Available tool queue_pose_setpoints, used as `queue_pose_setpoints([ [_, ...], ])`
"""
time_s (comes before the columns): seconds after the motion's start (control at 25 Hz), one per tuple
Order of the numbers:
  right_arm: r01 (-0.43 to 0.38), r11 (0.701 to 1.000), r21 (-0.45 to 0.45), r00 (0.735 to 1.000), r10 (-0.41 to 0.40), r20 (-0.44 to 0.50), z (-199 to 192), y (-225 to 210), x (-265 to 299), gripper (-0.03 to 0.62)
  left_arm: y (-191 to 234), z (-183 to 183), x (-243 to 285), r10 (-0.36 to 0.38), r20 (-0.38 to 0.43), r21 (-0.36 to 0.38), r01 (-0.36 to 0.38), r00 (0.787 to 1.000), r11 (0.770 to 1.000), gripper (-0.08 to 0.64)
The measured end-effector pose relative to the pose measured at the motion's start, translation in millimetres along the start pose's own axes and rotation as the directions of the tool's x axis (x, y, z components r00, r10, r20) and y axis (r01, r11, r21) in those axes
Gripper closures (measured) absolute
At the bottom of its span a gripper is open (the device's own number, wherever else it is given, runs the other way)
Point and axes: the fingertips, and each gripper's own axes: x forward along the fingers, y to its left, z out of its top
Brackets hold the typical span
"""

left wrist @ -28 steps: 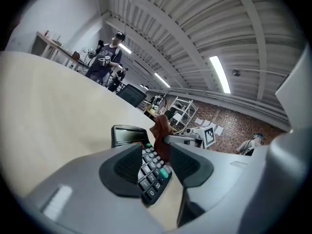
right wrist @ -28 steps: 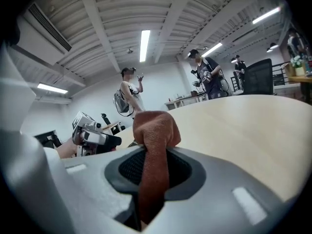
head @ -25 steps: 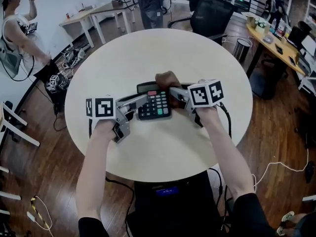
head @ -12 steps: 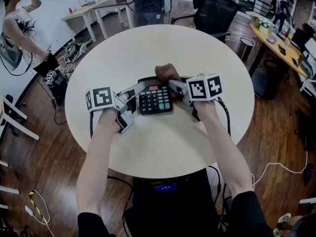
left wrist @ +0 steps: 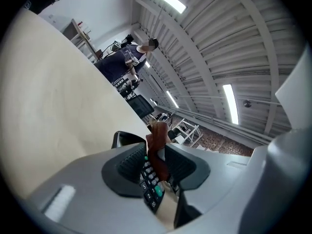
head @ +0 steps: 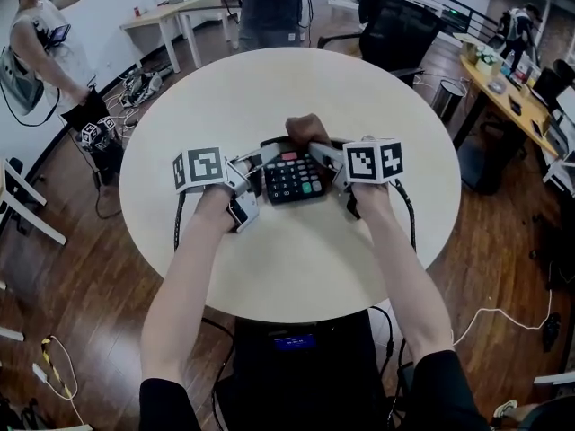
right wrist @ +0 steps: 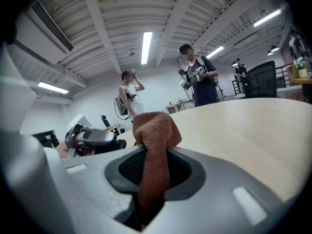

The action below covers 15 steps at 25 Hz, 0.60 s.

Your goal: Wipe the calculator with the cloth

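A black calculator [head: 292, 177] with coloured keys lies on the round pale table [head: 359, 79]. My left gripper [head: 255, 163] is at its left edge. In the left gripper view the left gripper [left wrist: 155, 155] has just been closing and its pads now press on the calculator [left wrist: 150, 188]. My right gripper [head: 320, 153] comes in from the right, shut on a bunched brown cloth [head: 305, 130] that rests at the calculator's far edge. In the right gripper view the cloth [right wrist: 155, 128] bulges out of my right gripper [right wrist: 155, 165].
A black office chair [head: 395, 30] and a bin [head: 445, 92] stand beyond the table. One person [head: 40, 39] stands at the left and another [head: 269, 3] at the far side. Desks line the back and right, and cables lie on the wooden floor.
My left gripper has slid right along the table onto the calculator's left edge, rolled a little, and closed on it. The right gripper with the cloth has stayed put.
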Motion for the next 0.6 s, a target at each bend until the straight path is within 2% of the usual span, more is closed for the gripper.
queue_pose_setpoints([
  [0.24, -0.030, 0.996, 0.078, 0.998, 0.025, 0.056, 3, 3, -15, 0.508, 0, 2, -1, 0.004, 0.013, -0.006, -0.004, 1.000, 1.000, 0.443],
  [0.44, -0.074, 0.979, 0.192, 0.971, 0.026, 0.238, 16, -5, -77, 0.508, -5, -5, -24, 0.021, 0.026, 0.043, -0.022, 0.999, 0.999, 0.443],
  [0.6, -0.054, 0.977, 0.206, 0.980, 0.012, 0.197, 5, -12, -79, 0.508, -11, -6, -30, 0.042, 0.038, 0.080, -0.044, 0.998, 0.996, 0.443],
])
